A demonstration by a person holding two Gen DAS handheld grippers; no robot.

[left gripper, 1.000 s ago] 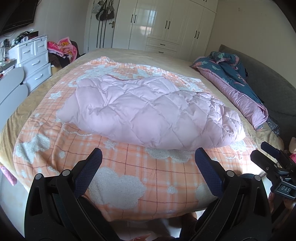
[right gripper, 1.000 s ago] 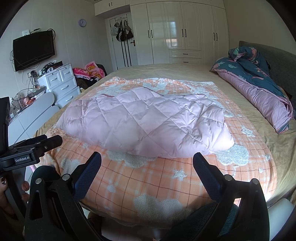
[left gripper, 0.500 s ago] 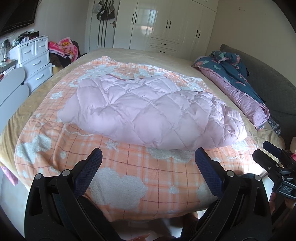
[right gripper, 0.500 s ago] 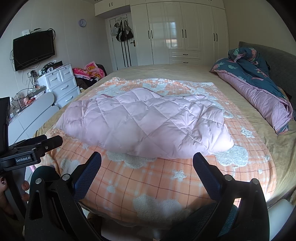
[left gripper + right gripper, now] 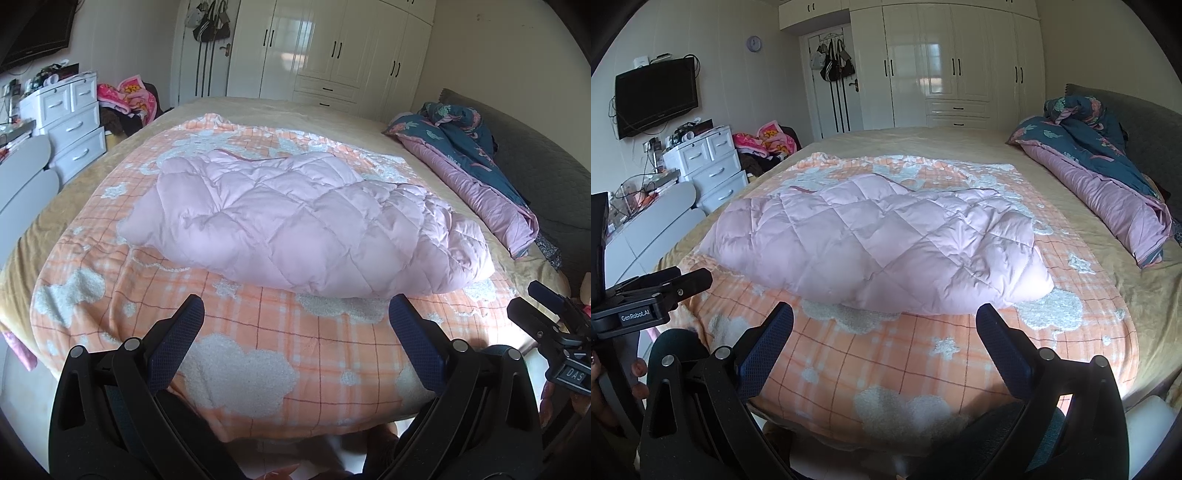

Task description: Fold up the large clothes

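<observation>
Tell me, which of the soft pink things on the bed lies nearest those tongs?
The pale pink quilted coat, puffed up mid-bed on the orange checked blanket. The other pink-lined, dark floral quilt is bundled far off by the grey headboard.

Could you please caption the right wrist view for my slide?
Open right gripper faces a folded pink quilted down coat on the bed.

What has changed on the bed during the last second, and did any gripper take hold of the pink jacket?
Almost nothing changed. Both views shifted only slightly. The left gripper and right gripper stayed open and empty, short of the pink quilted jacket, which lies unmoved on the orange checked blanket.
</observation>
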